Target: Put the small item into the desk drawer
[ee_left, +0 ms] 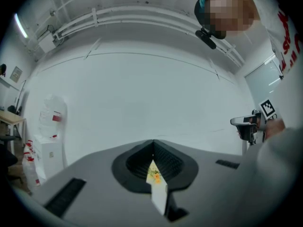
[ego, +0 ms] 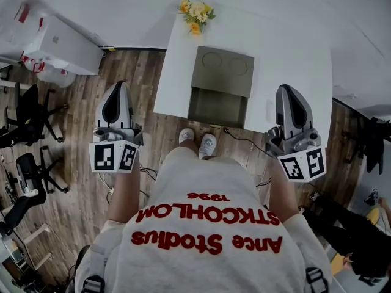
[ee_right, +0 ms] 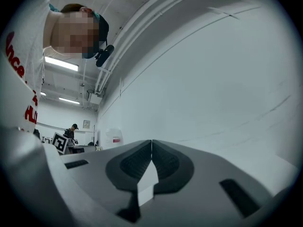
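Flowers (ego: 195, 12) sit at the white desk's (ego: 174, 78) far edge, behind the pulled-out grey drawer (ego: 217, 107). The left gripper (ego: 118, 89) and right gripper (ego: 287, 91) flank the desk, jaws pressed together, empty.

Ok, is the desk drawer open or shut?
Open. In the head view the drawer is pulled out from its gray organizer on the white desk, toward the person; nothing visible inside.
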The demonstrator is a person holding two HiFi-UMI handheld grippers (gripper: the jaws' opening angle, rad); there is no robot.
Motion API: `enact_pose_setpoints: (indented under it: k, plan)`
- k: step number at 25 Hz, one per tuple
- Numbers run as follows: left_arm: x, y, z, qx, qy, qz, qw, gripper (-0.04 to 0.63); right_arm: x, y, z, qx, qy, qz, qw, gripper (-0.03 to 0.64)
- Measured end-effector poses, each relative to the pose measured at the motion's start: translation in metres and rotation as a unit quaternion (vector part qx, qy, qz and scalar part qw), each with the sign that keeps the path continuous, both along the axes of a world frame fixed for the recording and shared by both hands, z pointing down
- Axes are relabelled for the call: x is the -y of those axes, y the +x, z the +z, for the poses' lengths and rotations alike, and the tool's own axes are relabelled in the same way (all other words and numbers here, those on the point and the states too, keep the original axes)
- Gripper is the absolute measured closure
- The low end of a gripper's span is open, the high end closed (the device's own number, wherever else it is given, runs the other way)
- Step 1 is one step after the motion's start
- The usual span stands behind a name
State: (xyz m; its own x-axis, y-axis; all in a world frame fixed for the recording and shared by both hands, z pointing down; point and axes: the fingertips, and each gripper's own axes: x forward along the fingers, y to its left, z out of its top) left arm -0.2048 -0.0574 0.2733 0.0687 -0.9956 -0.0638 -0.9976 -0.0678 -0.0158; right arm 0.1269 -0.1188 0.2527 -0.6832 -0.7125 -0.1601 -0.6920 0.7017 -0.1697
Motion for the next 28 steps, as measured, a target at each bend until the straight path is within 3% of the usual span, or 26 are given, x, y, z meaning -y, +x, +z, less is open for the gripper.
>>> enact_pose_setpoints:
  k: [13, 21, 28]
  plan:
    - [0.091, 0.007, -0.009, 0.004, 0.021, 0.083, 0.9963, 0.588, 0.055, -0.015, -0.024, 0.006, 0.023, 0.061, 0.998, 0.612]
    - [0.111, 0.025, -0.005, -0.003, 0.029, 0.171, 0.9848, 0.588, 0.049, -0.021, -0.02, 0.006, 0.02, 0.111, 0.994, 0.612]
    - [0.153, 0.013, 0.0, -0.007, 0.008, 0.172, 0.985, 0.588, 0.088, -0.043, -0.018, -0.014, 0.0, 0.116, 0.993, 0.611]
